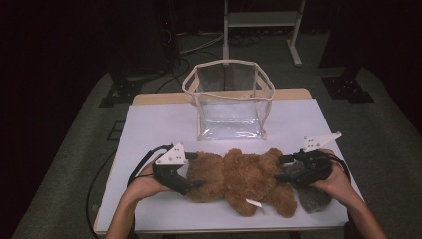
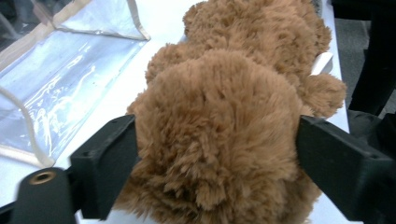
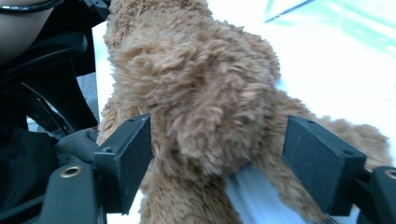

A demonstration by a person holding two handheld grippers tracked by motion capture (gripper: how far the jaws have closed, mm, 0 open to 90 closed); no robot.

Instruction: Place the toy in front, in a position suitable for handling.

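A brown teddy bear (image 1: pixel 239 177) lies lengthwise across the near part of the white table (image 1: pixel 149 129). My left gripper (image 1: pixel 193 173) is at the bear's left end. In the left gripper view the round furry head (image 2: pixel 219 126) sits between the two black jaws of that gripper (image 2: pixel 217 154), which stand wide with the fur just brushing them. My right gripper (image 1: pixel 280 168) is at the bear's right end. In the right gripper view its jaws (image 3: pixel 217 154) stand apart on either side of the bear's lower body (image 3: pixel 201 93), with a gap at the right jaw.
A clear plastic bag with cream trim (image 1: pixel 229 99) stands open just behind the bear, and in the left gripper view it (image 2: pixel 60 70) lies at the left. A grey fuzzy object (image 1: pixel 313 199) lies under the right hand near the table's front right corner. A white tag (image 1: pixel 254 203) sticks out of the bear.
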